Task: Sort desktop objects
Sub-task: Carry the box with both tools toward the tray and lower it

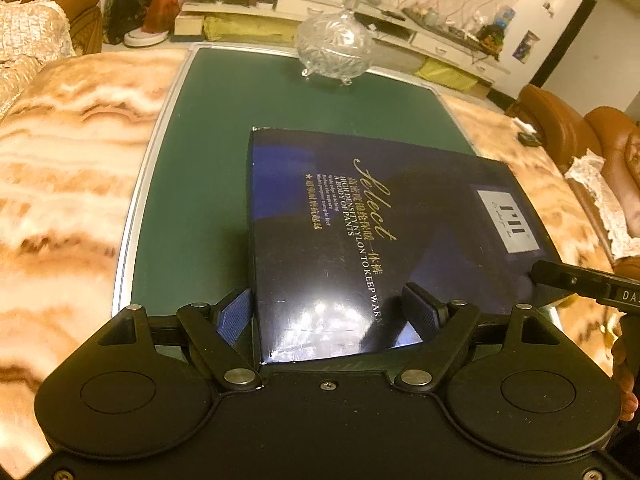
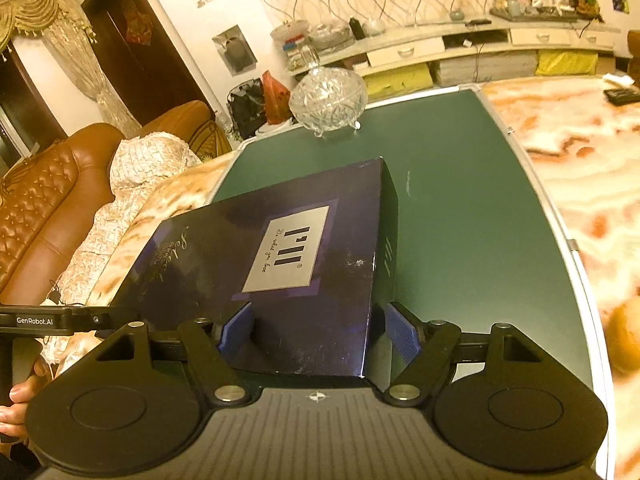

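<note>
A flat dark blue box point(image 1: 360, 232) with gold lettering and a silver label lies on the green mat point(image 1: 200, 200). My left gripper point(image 1: 332, 316) grips the box's near left corner: one blue pad is against the side wall, the other rests on the lid. My right gripper point(image 2: 316, 328) grips the near right corner of the same box point(image 2: 280, 256), one pad on the lid and one on its right side. A cut-glass lidded bowl point(image 1: 332, 46) stands at the mat's far edge, and it also shows in the right wrist view point(image 2: 328, 100).
The mat lies on a marble-patterned table point(image 1: 60, 184). Brown leather sofas flank the table point(image 2: 44, 208). A small dark object point(image 2: 622, 95) lies on the far right of the table. A low TV cabinet point(image 2: 480, 46) stands behind.
</note>
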The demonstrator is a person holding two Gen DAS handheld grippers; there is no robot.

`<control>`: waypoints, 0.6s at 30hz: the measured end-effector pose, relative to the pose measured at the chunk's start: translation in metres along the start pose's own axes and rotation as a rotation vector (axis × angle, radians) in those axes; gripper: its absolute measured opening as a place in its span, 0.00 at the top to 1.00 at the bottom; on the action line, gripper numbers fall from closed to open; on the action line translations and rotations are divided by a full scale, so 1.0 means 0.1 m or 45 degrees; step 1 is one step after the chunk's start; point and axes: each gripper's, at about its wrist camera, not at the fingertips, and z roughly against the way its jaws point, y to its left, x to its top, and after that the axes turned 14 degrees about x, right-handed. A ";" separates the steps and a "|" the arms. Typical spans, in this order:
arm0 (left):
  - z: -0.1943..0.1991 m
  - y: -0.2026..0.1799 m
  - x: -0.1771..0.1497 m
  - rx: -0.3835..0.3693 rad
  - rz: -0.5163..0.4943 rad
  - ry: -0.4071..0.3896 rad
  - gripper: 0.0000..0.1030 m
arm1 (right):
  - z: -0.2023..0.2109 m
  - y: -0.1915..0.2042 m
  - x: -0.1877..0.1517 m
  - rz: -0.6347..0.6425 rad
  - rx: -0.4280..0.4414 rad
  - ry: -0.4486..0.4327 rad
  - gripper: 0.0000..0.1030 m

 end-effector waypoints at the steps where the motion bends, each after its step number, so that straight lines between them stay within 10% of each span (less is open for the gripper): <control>1: 0.07 -0.01 -0.04 -0.001 -0.005 -0.006 0.22 | 0.06 0.04 -0.03 0.005 -0.003 -0.005 0.25; 18: 1.02 -0.21 -0.96 0.019 -0.087 -0.029 0.22 | 0.94 0.56 -0.84 0.017 -0.014 -0.064 0.25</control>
